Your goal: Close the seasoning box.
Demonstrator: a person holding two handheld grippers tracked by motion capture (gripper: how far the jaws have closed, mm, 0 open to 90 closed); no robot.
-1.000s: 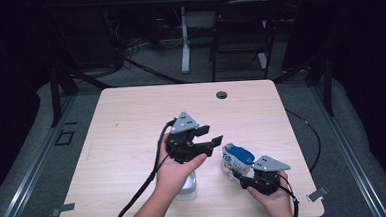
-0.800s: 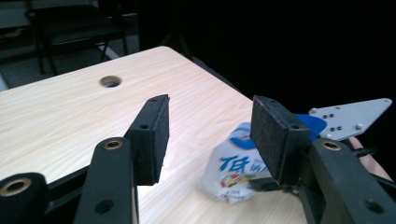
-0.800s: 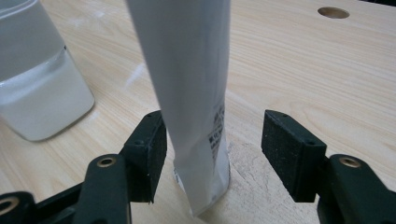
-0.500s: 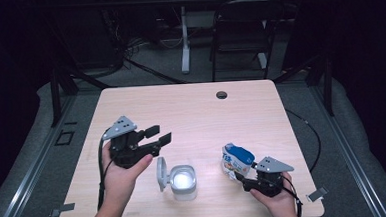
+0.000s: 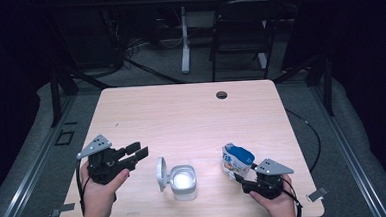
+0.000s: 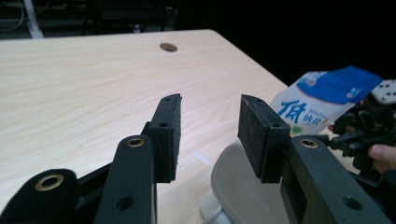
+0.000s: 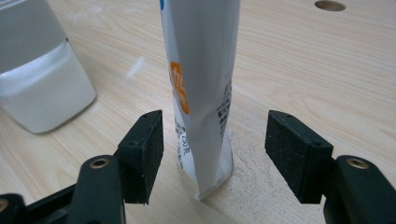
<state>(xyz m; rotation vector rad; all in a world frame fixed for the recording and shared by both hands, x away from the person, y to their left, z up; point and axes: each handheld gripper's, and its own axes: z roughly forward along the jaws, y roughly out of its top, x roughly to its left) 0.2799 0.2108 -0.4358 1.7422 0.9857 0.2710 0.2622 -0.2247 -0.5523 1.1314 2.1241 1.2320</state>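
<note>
A blue and white pouch [image 5: 236, 160] stands upright at the front right of the table [image 5: 191, 118]. My right gripper [image 5: 240, 176] is open around its lower end. In the right gripper view the pouch [image 7: 201, 79] rises between the two pads of my right gripper [image 7: 219, 140] with a gap on each side. A clear square container [image 5: 184, 182] with white contents sits at the front centre, its hinged lid [image 5: 161, 173] flipped open to the left. My left gripper [image 5: 136, 152] is open and empty left of the container. In the left gripper view my left gripper [image 6: 210, 126] points past the lid [image 6: 238, 186] toward the pouch [image 6: 317, 105].
A round cable hole [image 5: 222, 95] lies near the table's far edge. Chair and desk legs stand on the dark floor beyond the table. The container [image 7: 37, 79] stands close to the left of the pouch in the right gripper view.
My left gripper has moved left from over the container to the table's front left, leaving the container with its lid open. The right gripper and the pouch have stayed put.
</note>
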